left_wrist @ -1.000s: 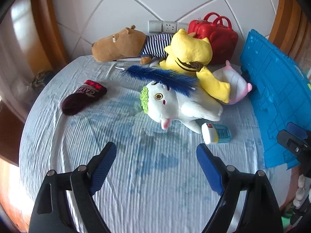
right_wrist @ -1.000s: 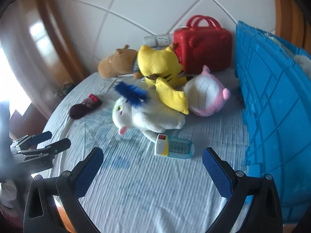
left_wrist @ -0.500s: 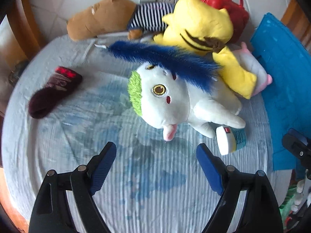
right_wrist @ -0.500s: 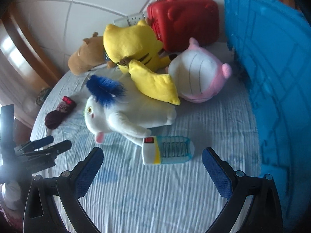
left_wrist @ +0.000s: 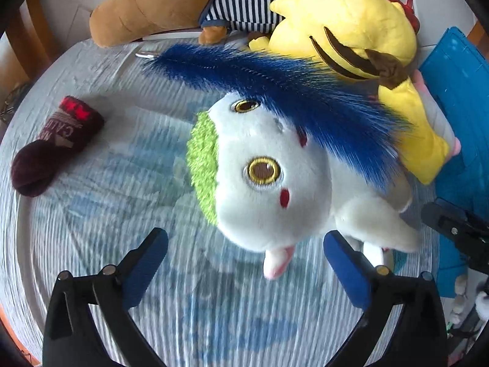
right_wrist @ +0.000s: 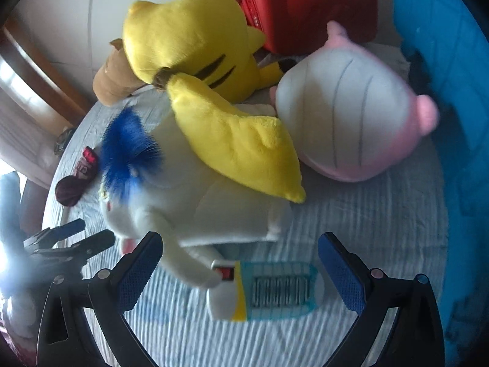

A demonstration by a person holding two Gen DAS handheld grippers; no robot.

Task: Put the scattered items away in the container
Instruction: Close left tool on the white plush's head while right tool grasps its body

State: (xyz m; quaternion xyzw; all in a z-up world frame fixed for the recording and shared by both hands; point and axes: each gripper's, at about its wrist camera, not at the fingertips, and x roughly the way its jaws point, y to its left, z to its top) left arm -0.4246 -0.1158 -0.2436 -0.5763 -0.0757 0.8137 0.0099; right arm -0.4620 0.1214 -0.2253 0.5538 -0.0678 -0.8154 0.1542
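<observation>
A white plush (left_wrist: 275, 189) with a blue mane and green ear lies on the striped cloth; its head is just ahead of my open, empty left gripper (left_wrist: 244, 263). It also shows in the right wrist view (right_wrist: 195, 208). A small white and teal bottle (right_wrist: 269, 290) lies flat between the fingers of my open, empty right gripper (right_wrist: 238, 269). A yellow plush (right_wrist: 214, 85), a pink and white plush (right_wrist: 351, 122) and a brown plush in a striped shirt (left_wrist: 171, 6) lie behind. The blue container (right_wrist: 452, 122) stands at the right.
A dark red sock (left_wrist: 52, 150) lies at the left of the round table (left_wrist: 91, 214). A red case (right_wrist: 305, 9) stands at the back by the tiled wall. The left gripper (right_wrist: 67, 241) shows at the right view's left edge.
Both grippers have moved forward. The left has closed in on the white plush's head; the right has come down over the small bottle. Both stay open.
</observation>
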